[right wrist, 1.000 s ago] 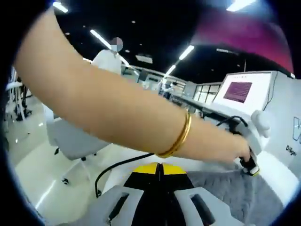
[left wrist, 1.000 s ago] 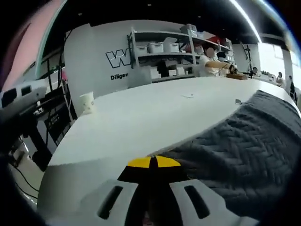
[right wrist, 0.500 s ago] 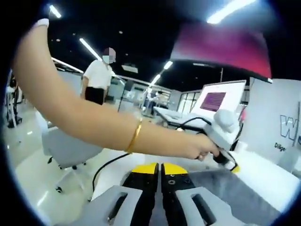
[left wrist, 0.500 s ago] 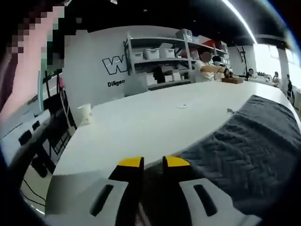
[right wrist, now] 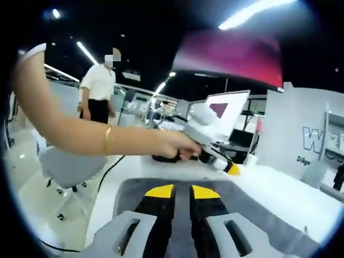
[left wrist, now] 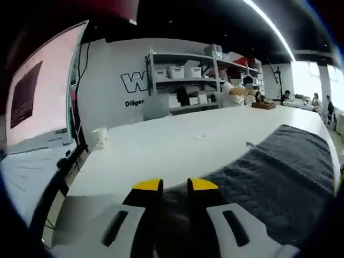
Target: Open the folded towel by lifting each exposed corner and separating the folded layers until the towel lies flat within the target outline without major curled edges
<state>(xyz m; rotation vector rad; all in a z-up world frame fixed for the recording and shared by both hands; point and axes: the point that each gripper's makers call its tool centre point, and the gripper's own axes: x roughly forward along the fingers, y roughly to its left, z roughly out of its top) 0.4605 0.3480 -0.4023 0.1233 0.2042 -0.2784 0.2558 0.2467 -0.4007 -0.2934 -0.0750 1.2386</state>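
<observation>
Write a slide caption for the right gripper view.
Right gripper open above the grey towel; the hand-held left gripper hovers beyond.

The right tool [right wrist: 183,192] rises at 6 o'clock, its yellow-tipped jaws slightly parted above the grey towel [right wrist: 252,215], which lies on the white surface [right wrist: 285,193]. At 12 o'clock a hand [right wrist: 174,146] holds the left tool [right wrist: 232,169] just over the towel's far edge. A person [right wrist: 99,88] stands at 10 o'clock; a chair [right wrist: 67,166] sits at 9.
</observation>
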